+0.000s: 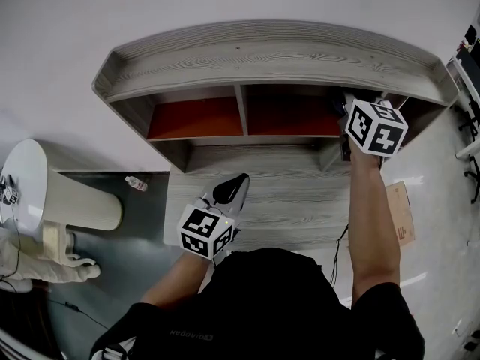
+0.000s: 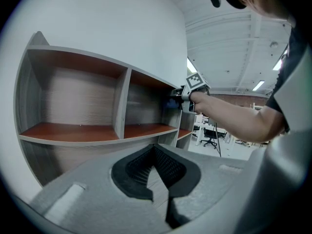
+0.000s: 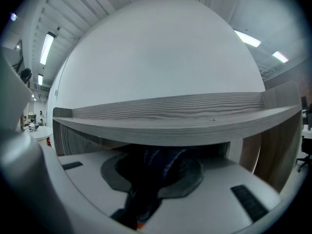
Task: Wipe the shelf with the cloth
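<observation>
Status: right gripper is clamped on the cloth, a dark blue wad bunched between the jaws w/ a tail hanging below. It sits at the mouth of the right bay of the shelf, just under the top board. We can't tell whether the cloth touches the orange floor of the bay yet.

Left gripper: jaw tips together, nothing in them, parked low over the desk top, well apart from the work.

Our read: wiping is at the start or early on in the right bay; the left bay looks untouched, though we can't confirm.

How we'd do this step:
- Drop the wad flat onto the orange floor and press w/ the cloth, not the jaw tips.
- Long strokes back to front, then sideways toward the divider, overlapping passes.
- Watch headroom: the top board is close above the jaws, so keep the wrist low.
- Keep the grip firm; the loose tail could snag in a corner and pull the cloth out.
- Then the left bay, same pattern.
</observation>
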`<state>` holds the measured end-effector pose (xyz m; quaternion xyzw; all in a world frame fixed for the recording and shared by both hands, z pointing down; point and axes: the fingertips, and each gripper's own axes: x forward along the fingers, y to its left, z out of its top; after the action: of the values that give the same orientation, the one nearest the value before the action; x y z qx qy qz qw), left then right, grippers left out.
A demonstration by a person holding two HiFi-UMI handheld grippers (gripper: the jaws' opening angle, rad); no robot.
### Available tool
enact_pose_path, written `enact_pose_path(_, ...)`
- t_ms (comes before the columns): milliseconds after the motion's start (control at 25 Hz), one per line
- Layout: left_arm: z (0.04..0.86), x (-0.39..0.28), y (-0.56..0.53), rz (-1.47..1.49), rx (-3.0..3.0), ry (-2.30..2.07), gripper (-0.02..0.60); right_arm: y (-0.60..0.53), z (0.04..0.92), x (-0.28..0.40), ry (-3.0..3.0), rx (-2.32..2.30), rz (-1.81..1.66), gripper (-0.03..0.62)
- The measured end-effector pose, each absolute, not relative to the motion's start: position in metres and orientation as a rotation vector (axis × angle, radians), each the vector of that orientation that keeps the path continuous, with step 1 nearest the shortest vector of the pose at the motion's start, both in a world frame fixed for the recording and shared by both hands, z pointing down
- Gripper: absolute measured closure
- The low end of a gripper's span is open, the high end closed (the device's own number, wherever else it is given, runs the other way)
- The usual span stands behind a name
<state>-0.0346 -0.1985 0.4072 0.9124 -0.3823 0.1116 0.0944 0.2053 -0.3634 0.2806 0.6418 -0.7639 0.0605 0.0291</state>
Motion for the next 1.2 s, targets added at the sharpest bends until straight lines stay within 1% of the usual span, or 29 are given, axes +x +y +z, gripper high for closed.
enact_pose_path(600, 0.408, -0.035, -0.199, 0.333, 2.702, -1.137, 0.574, -0.363, 0.281, 0.199, -2.35, 1.971, 0.161, 0.498)
enact_pose_path(920, 0.409, -0.043, -0.199, 0.333, 2.687, -1.164, 0.574, -0.364, 0.282, 0.171, -2.395, 1.912, 0.151, 0.497)
enact_pose_path(1200, 0.408, -0.051, -0.201, 0.328, 2.672, -1.195, 0.574, -0.366, 0.283, 0.126, -2.45, 1.819, 0.125, 0.497)
